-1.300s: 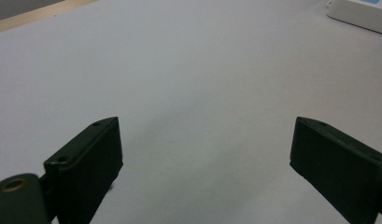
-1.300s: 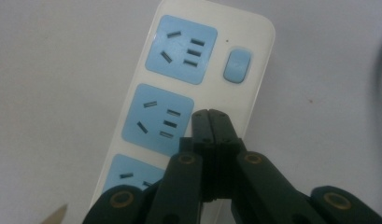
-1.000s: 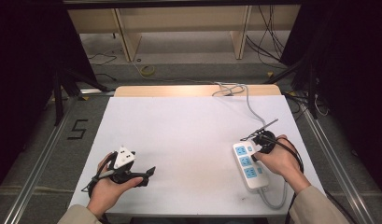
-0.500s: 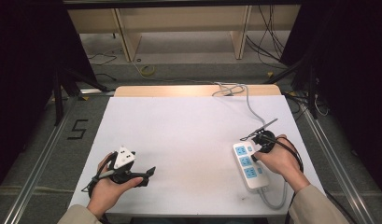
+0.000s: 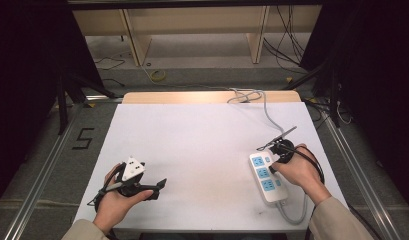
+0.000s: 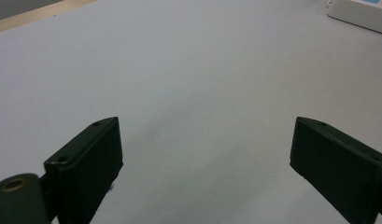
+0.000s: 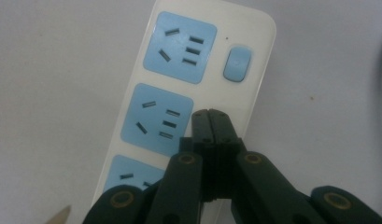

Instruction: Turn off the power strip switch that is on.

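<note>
The power strip [image 5: 266, 177] lies at about four o'clock on the white table [image 5: 207, 145] in the high view, its long side running from ten toward four, three blue socket faces up. Your right hand [image 5: 299, 172] sits against its two o'clock side, and the right gripper [image 5: 278, 152] is over the strip's far end; your hand covers most of the tool, so you can't read its jaws from here. The strip's grey cable [image 5: 292, 216] loops off the near end and is cut partly by your sleeve. At eight o'clock your left hand [image 5: 117, 200] holds the left gripper [image 5: 159, 184], which points toward three o'clock across bare table, well apart from the strip.

In the left gripper view, your two black jaws stand wide apart with nothing between them, only the table surface. A white corner of the power strip [image 6: 359, 11] shows at one o'clock, cut off by the frame edge.

In the right gripper view, your jaws are pressed flat together and grip nothing, their tips [image 7: 210, 116] over the strip's white casing just right of the middle socket [image 7: 157, 119]. The blue switch [image 7: 237, 62] sits at twelve o'clock. The nearest socket is half hidden behind the gripper's linkage. Whether the tips touch the casing is unclear.
</note>
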Motion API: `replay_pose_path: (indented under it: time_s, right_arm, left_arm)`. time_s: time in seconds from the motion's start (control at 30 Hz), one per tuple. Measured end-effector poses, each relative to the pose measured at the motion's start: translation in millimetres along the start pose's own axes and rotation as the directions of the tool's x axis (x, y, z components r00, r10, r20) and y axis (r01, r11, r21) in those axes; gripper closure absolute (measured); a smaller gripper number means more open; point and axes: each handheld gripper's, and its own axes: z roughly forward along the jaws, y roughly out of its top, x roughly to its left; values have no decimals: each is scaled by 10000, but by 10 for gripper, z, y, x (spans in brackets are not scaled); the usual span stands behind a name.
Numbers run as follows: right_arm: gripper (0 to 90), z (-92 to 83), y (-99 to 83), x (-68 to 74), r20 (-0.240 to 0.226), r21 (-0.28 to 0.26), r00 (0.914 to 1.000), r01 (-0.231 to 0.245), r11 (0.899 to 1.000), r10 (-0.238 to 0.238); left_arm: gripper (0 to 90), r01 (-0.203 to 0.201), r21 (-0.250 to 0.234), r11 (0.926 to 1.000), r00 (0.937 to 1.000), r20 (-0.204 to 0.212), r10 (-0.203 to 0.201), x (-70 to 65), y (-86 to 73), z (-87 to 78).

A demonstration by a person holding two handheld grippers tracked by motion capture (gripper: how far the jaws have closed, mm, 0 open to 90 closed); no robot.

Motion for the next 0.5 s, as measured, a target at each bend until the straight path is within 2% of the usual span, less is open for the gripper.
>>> replay_pose_path:
  time_s: [0.5]
  right_arm:
    - [900,10,15,-2,2,173,10000,44,9998,-44]
  left_arm:
    - [87,-23,27,10000,10000,-1,23,-2,1,1]
